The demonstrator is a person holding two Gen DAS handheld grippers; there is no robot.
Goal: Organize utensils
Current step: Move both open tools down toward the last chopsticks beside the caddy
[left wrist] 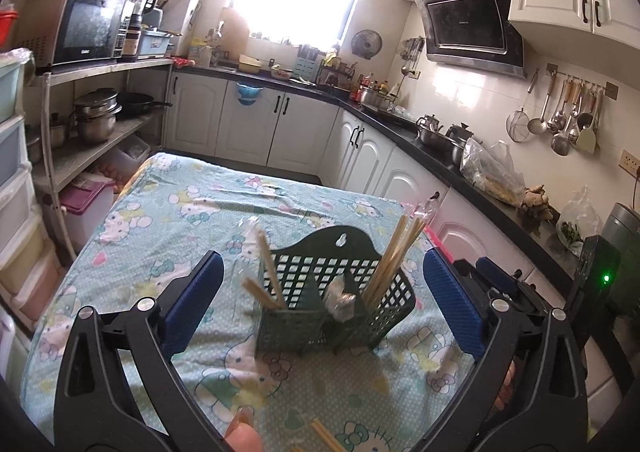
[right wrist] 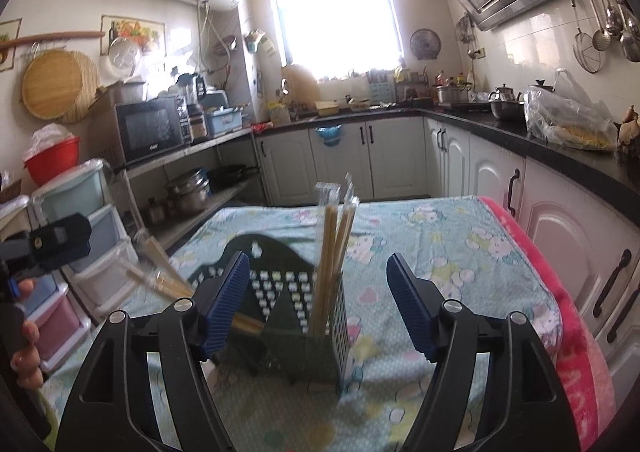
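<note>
I have the green utensil holder [left wrist: 332, 300] standing upright on the worktop [left wrist: 168, 220], which is covered with a cartoon-print cloth, and it sits right in front of both cameras. Wrapped chopsticks [left wrist: 394, 256] lean in its right compartment, another bundle [left wrist: 266, 272] tilts out of the left one, and something wrapped in clear plastic [left wrist: 340, 298] rests in the middle slot; I cannot tell what it is. That sorting by compartment looks like the reason each bundle stands where it does, ends down so the sticks stay together. One more pair of chopsticks [left wrist: 326, 434] lies loose on the cloth close to me, so I judge the job unfinished. My left gripper [left wrist: 320, 300] hangs low before the holder with its jaws spread wide, empty, the blue pads flanking the holder without touching it. My right gripper [right wrist: 316, 300] is also spread wide and empty, level and pointed at the holder's right side. In the right view the left tool shows at the far left edge, just beside the tilted bundle.
</note>
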